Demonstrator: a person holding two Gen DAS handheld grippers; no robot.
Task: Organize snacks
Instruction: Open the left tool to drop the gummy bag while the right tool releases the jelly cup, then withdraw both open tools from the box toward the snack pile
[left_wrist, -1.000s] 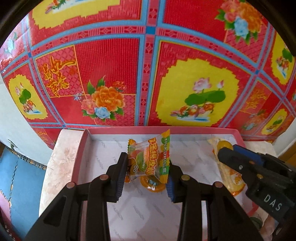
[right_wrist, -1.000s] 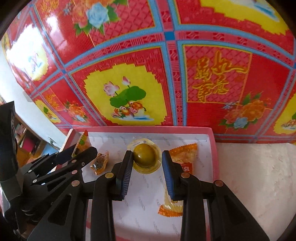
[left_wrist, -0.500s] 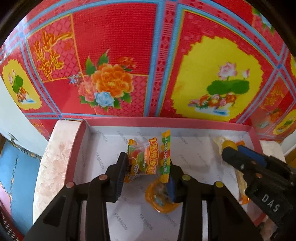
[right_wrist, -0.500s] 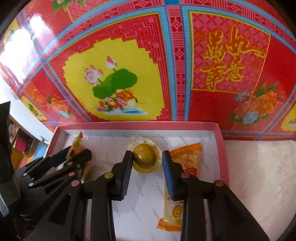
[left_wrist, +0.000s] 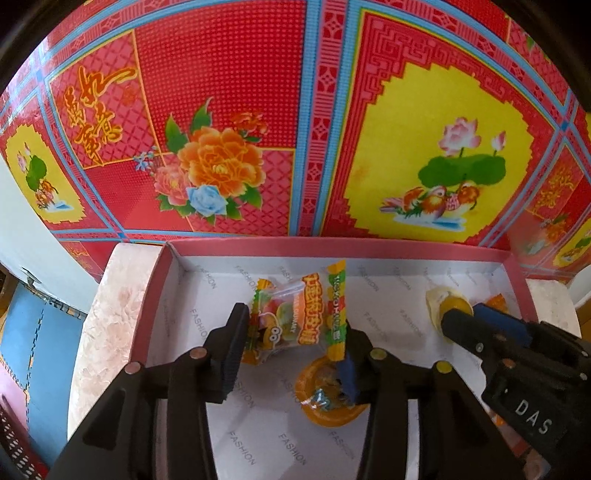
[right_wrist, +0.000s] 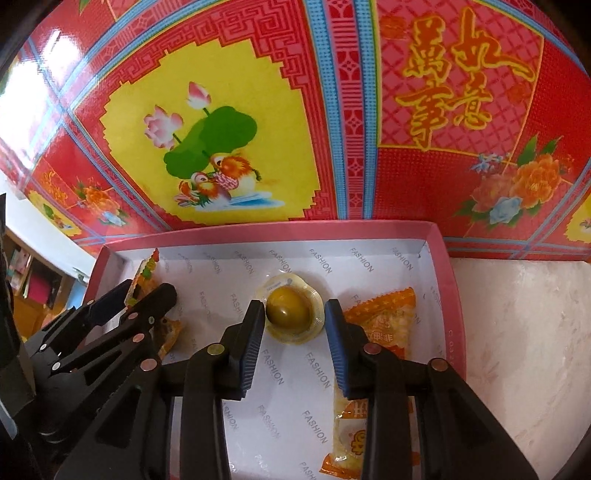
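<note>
A shallow pink-rimmed cardboard box (left_wrist: 332, 246) with a white lining printed "FASHION" stands on a pale marbled bench (right_wrist: 517, 332), against a red, yellow and blue floral backdrop (left_wrist: 229, 92).

The left gripper (left_wrist: 291, 334) is closed on a clear, multicoloured gummy-candy packet (left_wrist: 299, 314), held by its two side edges above the box floor. Under it lies a round orange jelly cup (left_wrist: 327, 398); whether packet and cup touch cannot be told.

The right gripper (right_wrist: 295, 325) is parted about the width of a round clear-sealed cup with a yellow-green centre (right_wrist: 290, 308). The cup sits on the lining between the fingers; the pads appear to be at or just off its rim, so a firm hold is not shown. Just to the right, an orange crinkle-edged snack packet (right_wrist: 384, 317) lies partly under the right finger, with a second orange packet (right_wrist: 351, 439) nearer the camera.

The step in hand is judged to be the setting of the gummy packet into the box and the taking or nudging of the sealed cup. The gummy packet is best lowered onto bare lining to the left of the jelly cup, and released only once it rests flat, since the soft film will sag and may tip. For the cup, the fingers should be closed low on the body rather than on the thin flange, which would buckle, and the orange packet's edge should be kept out of the pinch.
</note>
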